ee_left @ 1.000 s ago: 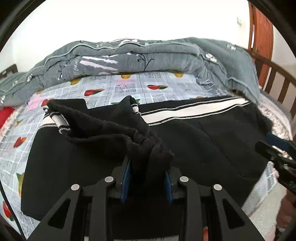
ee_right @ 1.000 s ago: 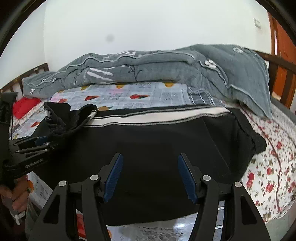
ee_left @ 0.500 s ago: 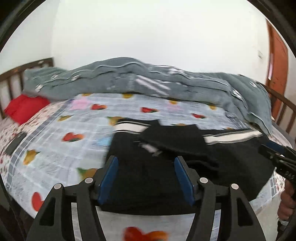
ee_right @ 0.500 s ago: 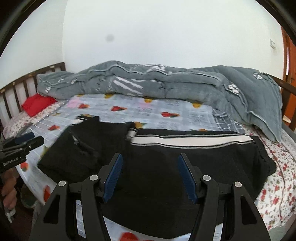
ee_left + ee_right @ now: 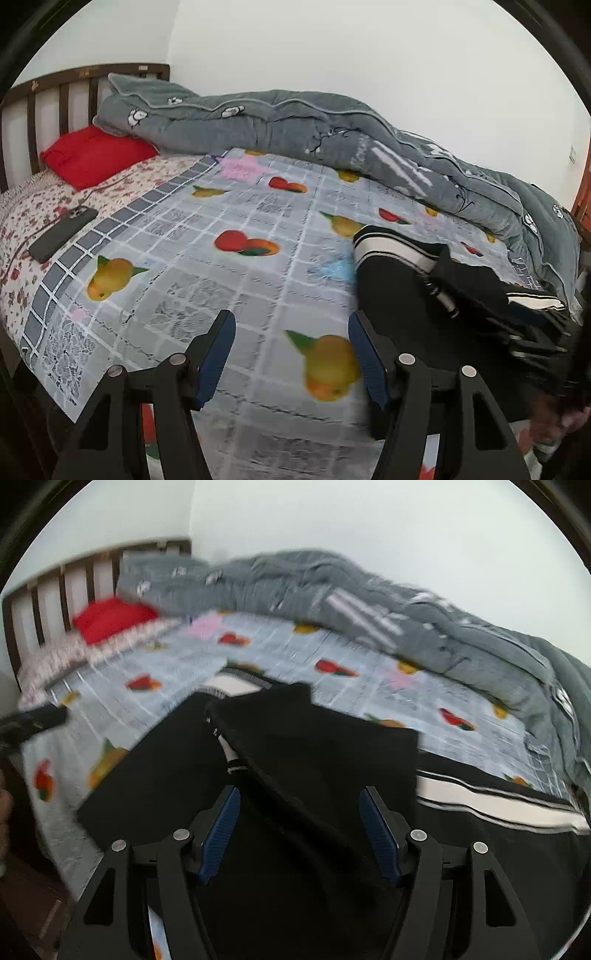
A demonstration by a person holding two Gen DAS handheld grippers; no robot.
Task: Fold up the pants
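Pants (image 5: 295,775): one end folded over middle, rumpled; further fold pending. Left gripper (image 5: 291,354), nine o'clock of pants: apart, empty. Right gripper (image 5: 299,830): jaws opening, nothing clamped.

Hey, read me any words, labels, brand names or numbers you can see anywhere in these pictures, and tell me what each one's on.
No text can be read in either view.
The grey comforter carries pale marks that may be lettering, too blurred to read.
The fruit-print bed sheet has dense grey panels, not legible.
The black pants show only white stripes, no label.

each gripper (image 5: 291,354) (image 5: 299,830) has black angular fingers, ribbed blue pads (image 5: 216,352) and silver round screws (image 5: 178,357).
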